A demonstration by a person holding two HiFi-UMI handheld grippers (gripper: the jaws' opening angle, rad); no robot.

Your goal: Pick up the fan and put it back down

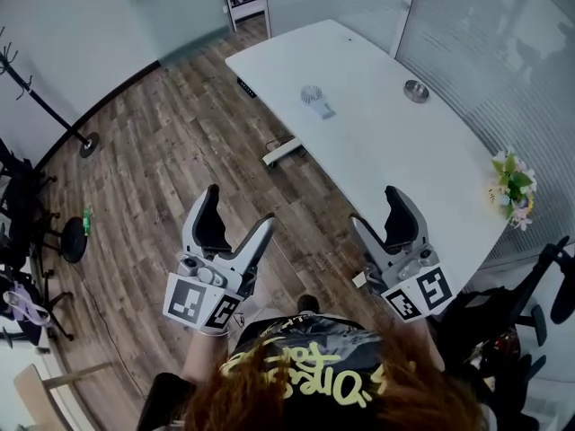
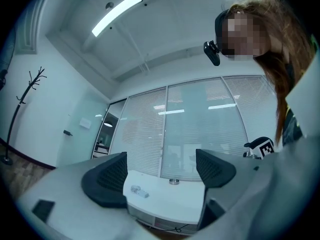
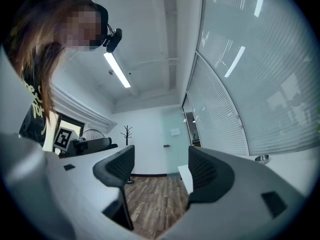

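Observation:
A small white fan (image 1: pixel 316 100) lies on the far part of the long white table (image 1: pixel 377 151). Both grippers hover over the wooden floor, short of the table's near edge and far from the fan. My left gripper (image 1: pixel 239 209) is open with nothing between its jaws. My right gripper (image 1: pixel 375 209) is open and empty too, close to the table's near corner. In the left gripper view the fan (image 2: pixel 139 190) shows small between the open jaws of the left gripper (image 2: pixel 160 171), on the table (image 2: pixel 170 206). In the right gripper view, floor fills the gap in the right gripper (image 3: pixel 160 171).
A round metal bowl (image 1: pixel 416 91) sits on the table beyond the fan. Flowers (image 1: pixel 512 187) stand at the table's right end. A coat rack (image 1: pixel 54 115) and dark chairs (image 1: pixel 36 241) are at the left, another chair (image 1: pixel 530 303) at the right, and glass walls behind.

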